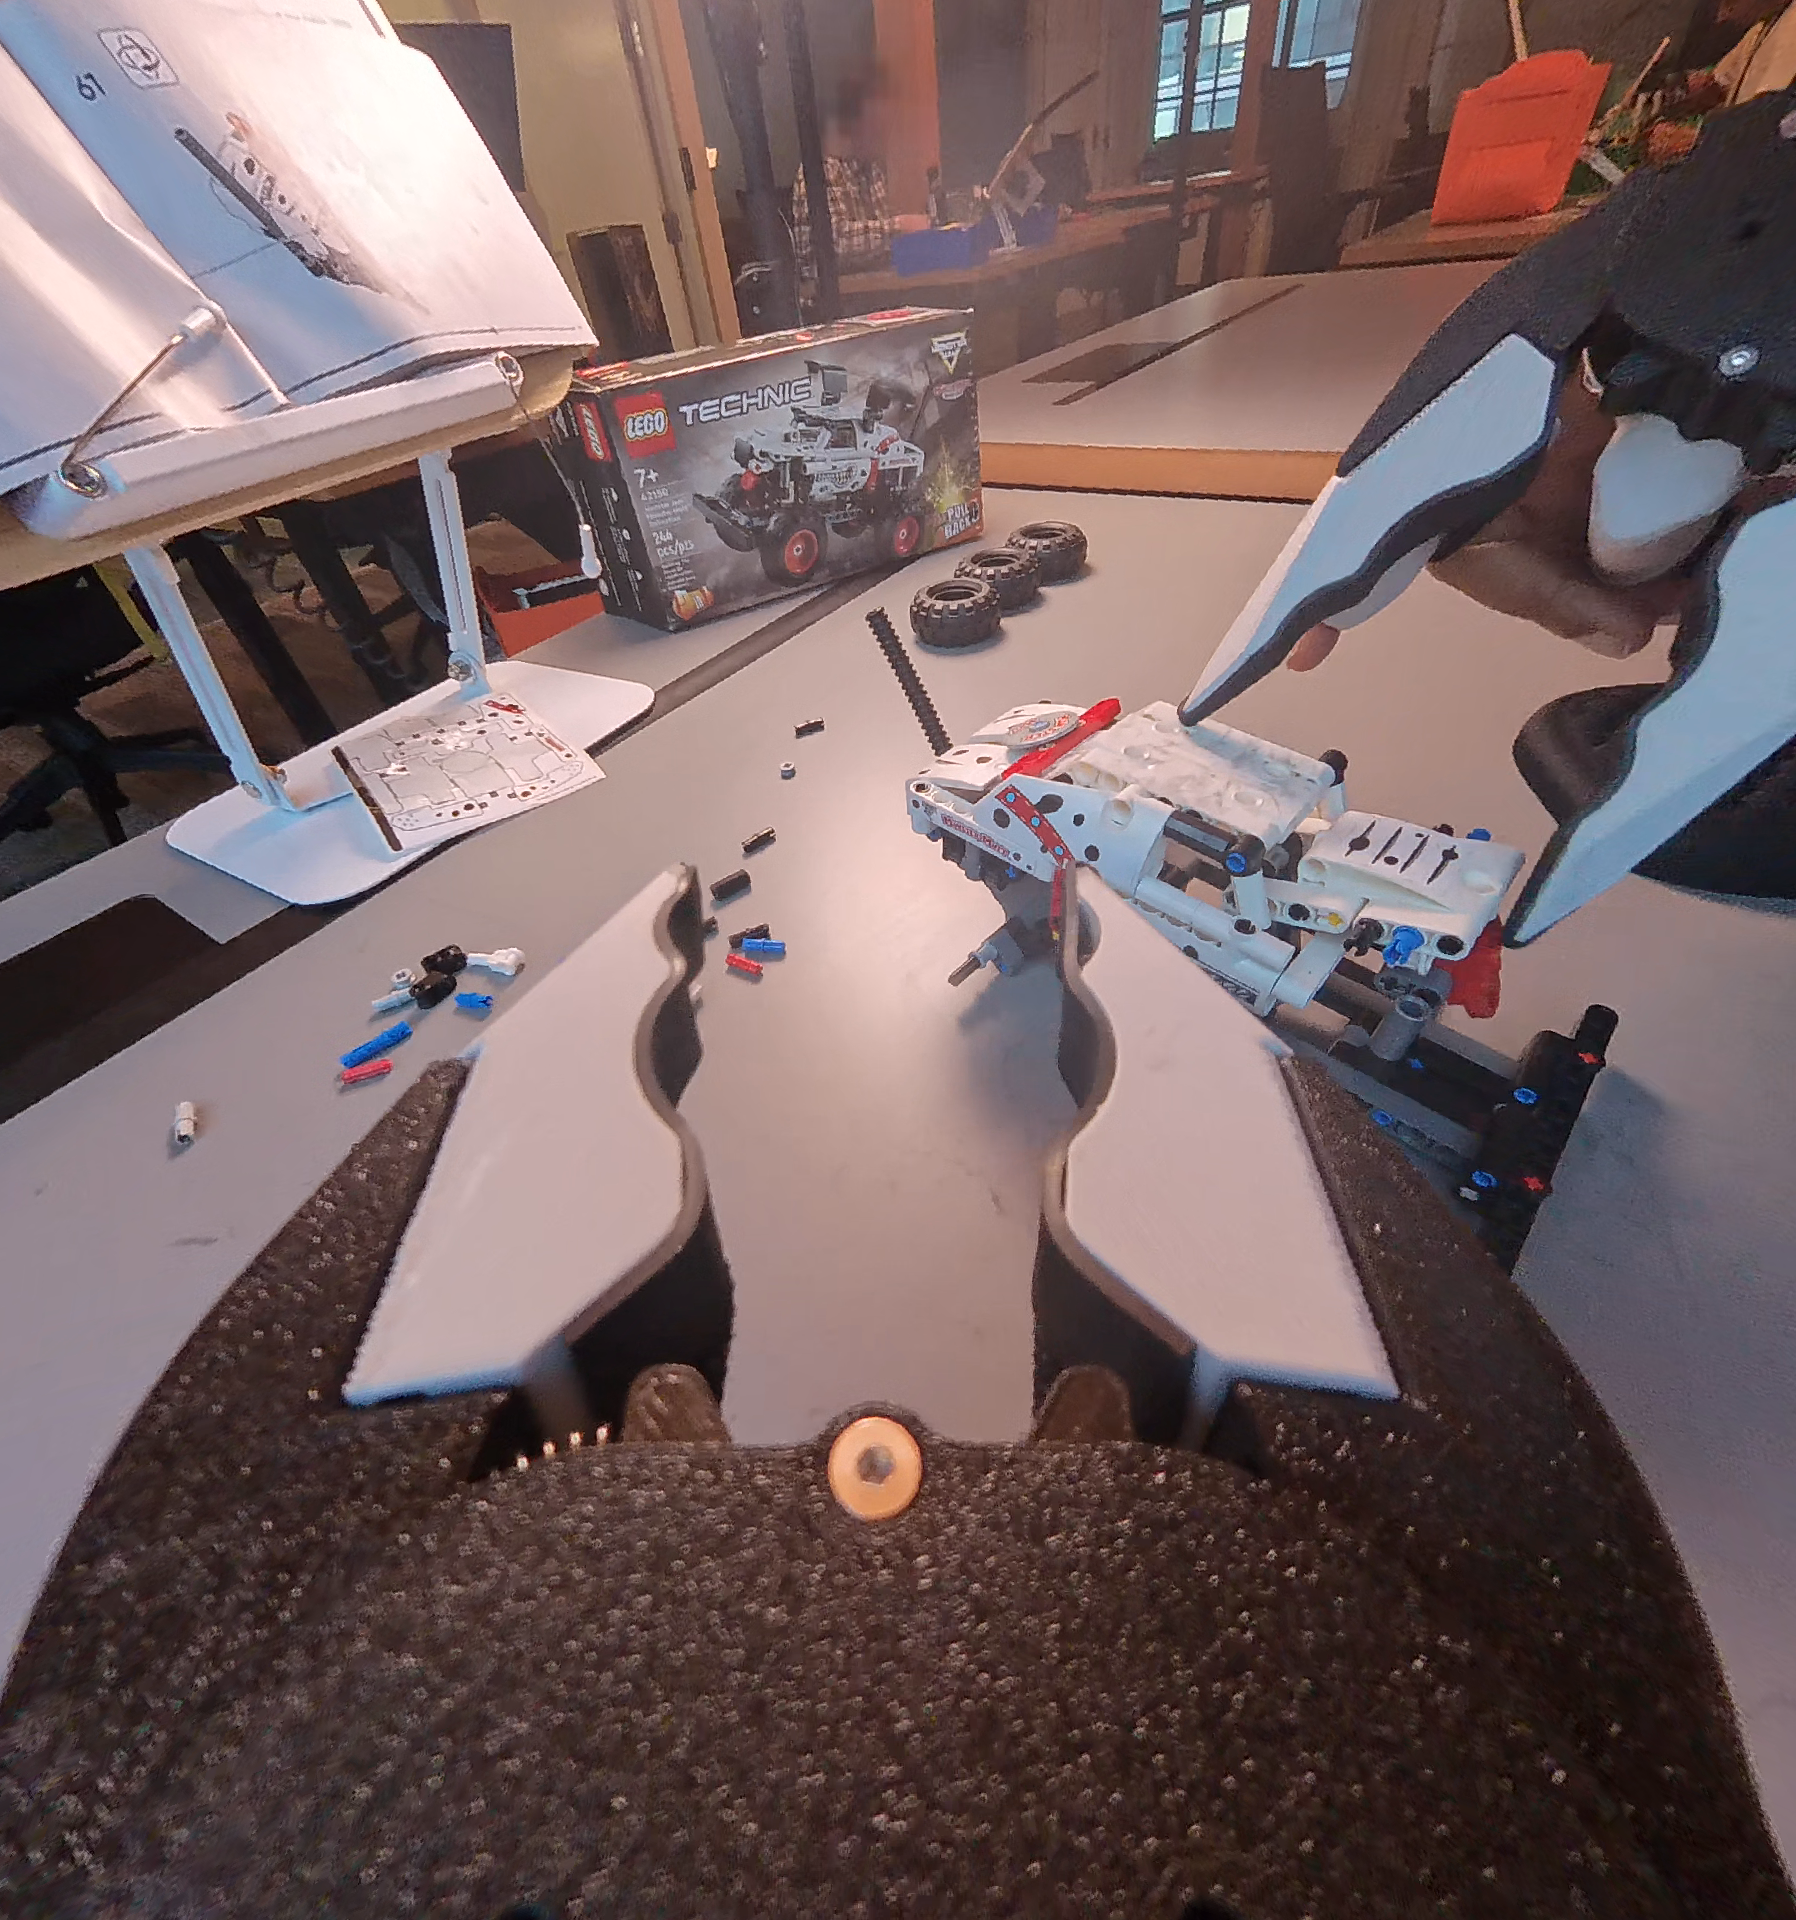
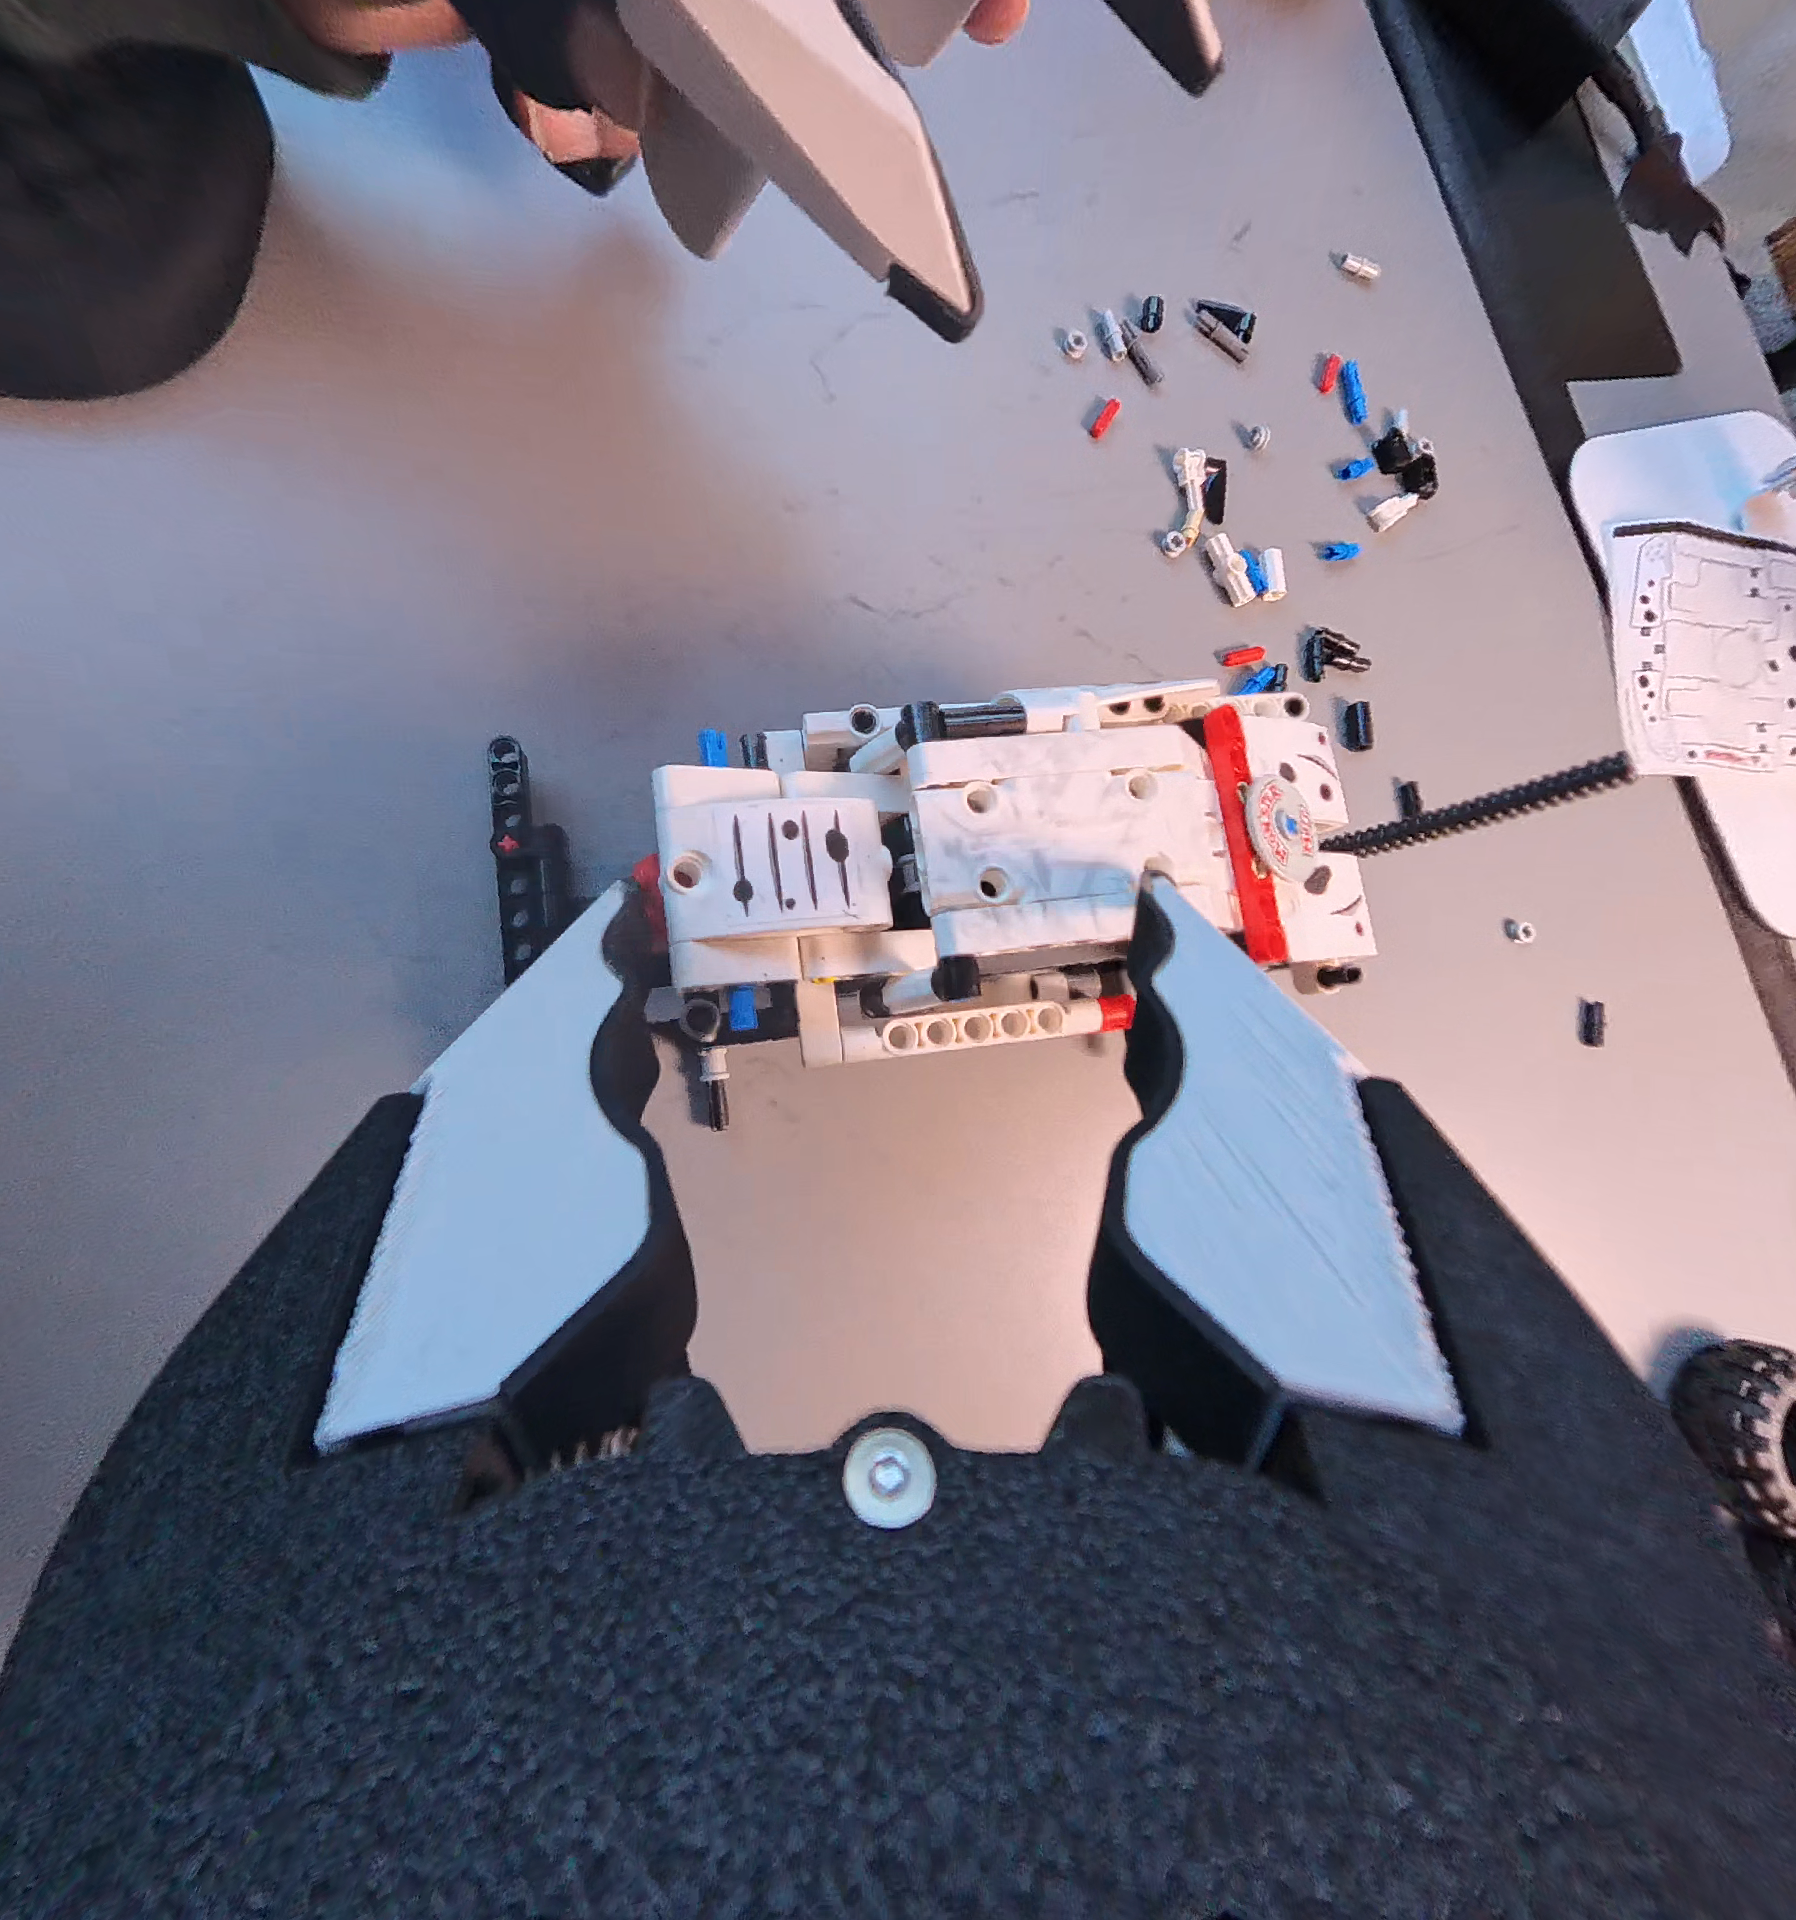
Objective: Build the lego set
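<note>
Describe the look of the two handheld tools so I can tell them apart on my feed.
They look alike. The left tool and right tool each have two pointed white fingers with wavy black inner pads, on a speckled black body with a pale round screw at the centre. Small springs show at the finger bases. No cables or sleeves are visible.

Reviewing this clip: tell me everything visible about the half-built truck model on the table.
The truck model is a white plastic body with black spots, a red band near one end with a round badge, black and grey beams beneath, and blue pins. No wheels are fitted. It rests on the grey table, one end propped on a black beam frame. The right gripper is open astride it, one fingertip touching the roof; the left gripper is open beside it.
</note>
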`<state>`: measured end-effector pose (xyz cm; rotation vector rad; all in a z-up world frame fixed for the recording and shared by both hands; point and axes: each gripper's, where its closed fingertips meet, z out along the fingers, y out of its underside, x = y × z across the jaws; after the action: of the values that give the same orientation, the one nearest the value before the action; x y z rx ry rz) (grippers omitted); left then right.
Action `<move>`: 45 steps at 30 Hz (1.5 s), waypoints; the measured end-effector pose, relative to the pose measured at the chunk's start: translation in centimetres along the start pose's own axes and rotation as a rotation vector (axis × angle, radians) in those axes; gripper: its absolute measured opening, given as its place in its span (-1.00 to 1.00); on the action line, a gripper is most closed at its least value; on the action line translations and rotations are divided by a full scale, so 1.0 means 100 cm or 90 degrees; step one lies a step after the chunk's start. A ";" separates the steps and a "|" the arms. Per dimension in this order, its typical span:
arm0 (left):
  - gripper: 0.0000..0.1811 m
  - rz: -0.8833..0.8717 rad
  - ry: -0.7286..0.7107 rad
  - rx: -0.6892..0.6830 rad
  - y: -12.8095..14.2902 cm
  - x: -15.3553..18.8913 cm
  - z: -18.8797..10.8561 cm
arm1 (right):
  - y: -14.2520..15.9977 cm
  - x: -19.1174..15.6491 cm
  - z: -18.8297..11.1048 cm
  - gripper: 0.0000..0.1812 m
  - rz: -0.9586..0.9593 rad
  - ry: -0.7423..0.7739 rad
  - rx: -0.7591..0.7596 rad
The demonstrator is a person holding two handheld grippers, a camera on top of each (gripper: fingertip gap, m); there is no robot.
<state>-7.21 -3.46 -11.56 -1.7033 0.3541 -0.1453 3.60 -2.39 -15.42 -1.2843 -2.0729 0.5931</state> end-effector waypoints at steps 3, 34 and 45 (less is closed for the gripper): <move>-0.25 0.002 0.006 -0.013 0.004 0.003 0.003 | 0.013 0.005 -0.010 -0.06 -0.062 -0.030 -0.003; -0.31 -0.066 -0.038 -0.017 0.011 -0.015 -0.003 | 0.063 0.115 -0.014 -0.11 -0.154 -0.189 -0.093; -0.31 -0.068 -0.032 -0.035 0.020 -0.013 0.004 | -0.018 0.239 -0.064 -0.23 0.071 0.146 0.285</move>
<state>-8.60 -2.90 -13.45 -1.7782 0.2316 -0.1711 -0.93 18.77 -3.26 -1.1454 -1.5750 0.8595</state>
